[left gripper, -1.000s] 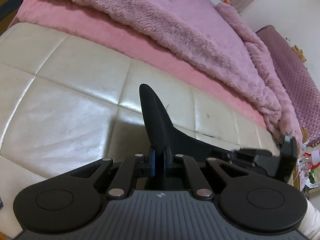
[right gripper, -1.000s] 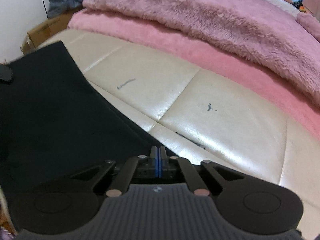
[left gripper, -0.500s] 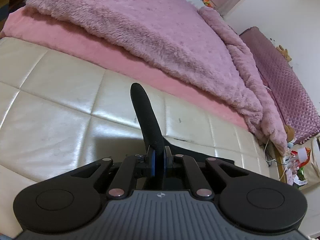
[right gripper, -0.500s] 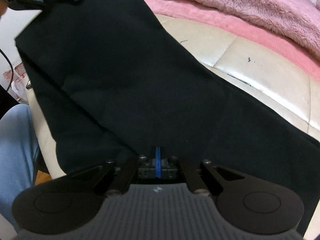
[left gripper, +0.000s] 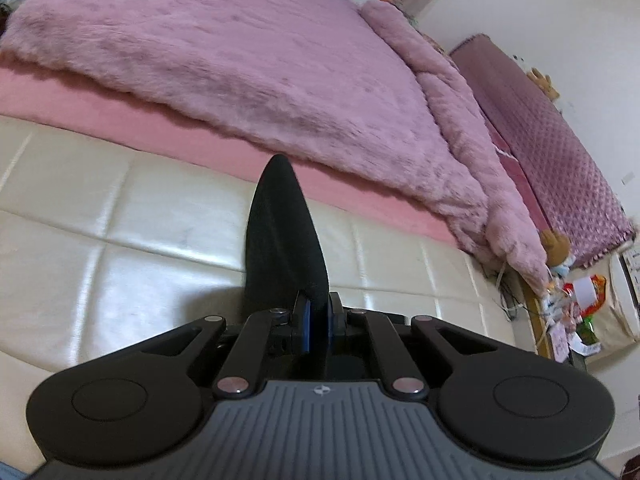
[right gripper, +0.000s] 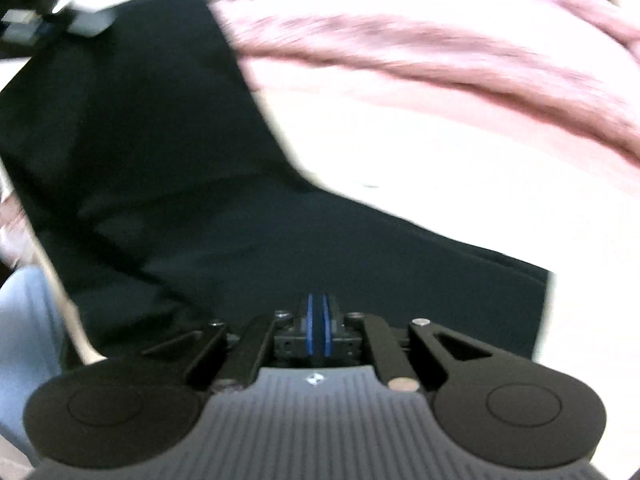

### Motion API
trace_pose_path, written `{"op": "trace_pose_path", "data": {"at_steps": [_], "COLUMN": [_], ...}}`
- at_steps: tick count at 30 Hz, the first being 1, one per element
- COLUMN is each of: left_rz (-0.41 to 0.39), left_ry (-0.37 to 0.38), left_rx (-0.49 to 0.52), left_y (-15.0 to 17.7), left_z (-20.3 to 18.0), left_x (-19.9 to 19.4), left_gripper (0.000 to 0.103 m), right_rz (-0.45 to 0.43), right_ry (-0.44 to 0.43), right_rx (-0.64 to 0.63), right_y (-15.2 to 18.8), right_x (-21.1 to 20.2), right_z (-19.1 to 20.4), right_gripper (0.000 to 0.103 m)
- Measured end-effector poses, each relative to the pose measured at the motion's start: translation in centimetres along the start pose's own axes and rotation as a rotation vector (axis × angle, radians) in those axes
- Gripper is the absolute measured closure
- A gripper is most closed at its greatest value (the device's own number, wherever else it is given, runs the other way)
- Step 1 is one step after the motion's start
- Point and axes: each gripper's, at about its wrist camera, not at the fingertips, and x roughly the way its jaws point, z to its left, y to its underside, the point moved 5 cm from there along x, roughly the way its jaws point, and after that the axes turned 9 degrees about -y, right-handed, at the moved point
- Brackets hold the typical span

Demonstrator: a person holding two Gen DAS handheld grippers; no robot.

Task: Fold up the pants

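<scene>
The black pants (right gripper: pixel 168 168) hang stretched between my two grippers above a cream quilted leather surface (left gripper: pixel 100 248). My left gripper (left gripper: pixel 316 324) is shut on a pinched flap of the black pants (left gripper: pixel 282 236) that stands up past the blue pads. My right gripper (right gripper: pixel 317 330) is shut on another edge of the pants, which fill the left and middle of the blurred right wrist view. The left gripper shows at the top left corner of the right wrist view (right gripper: pixel 36 20), holding the far corner.
A fluffy pink blanket (left gripper: pixel 248 52) lies over a pink sheet (left gripper: pixel 120 120) beyond the cream surface. A purple padded headboard (left gripper: pixel 560 152) and wall stand at the right, with clutter (left gripper: pixel 572 304) below. A blue-clad leg (right gripper: pixel 24 320) is at the lower left.
Both grippers have lifted the pants off the cream surface. The right wrist view has swung fast and is now blurred and overexposed. The left view has tilted up toward the blanket.
</scene>
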Motion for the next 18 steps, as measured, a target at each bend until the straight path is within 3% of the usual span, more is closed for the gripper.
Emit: {"op": "trace_pose_path", "data": {"at_steps": [9,18], "left_rz": [0.091,0.252], "left_ry": [-0.007,-0.048], "left_rx": [0.042,0.09], "left_y": [1.8,6.4], "left_z": [-8.6,-14.1], "left_x": [5.3,13.9], "left_gripper": [0.096,0.096], "right_rz": [-0.094,-0.139], "right_ry": [0.134,0.054], "right_rx": [0.151,0.257], "right_y": [4.4,6.9], "right_x": [-8.3,-8.0], "right_z": [-7.4,-9.7], "right_gripper": [0.101,0.101]}}
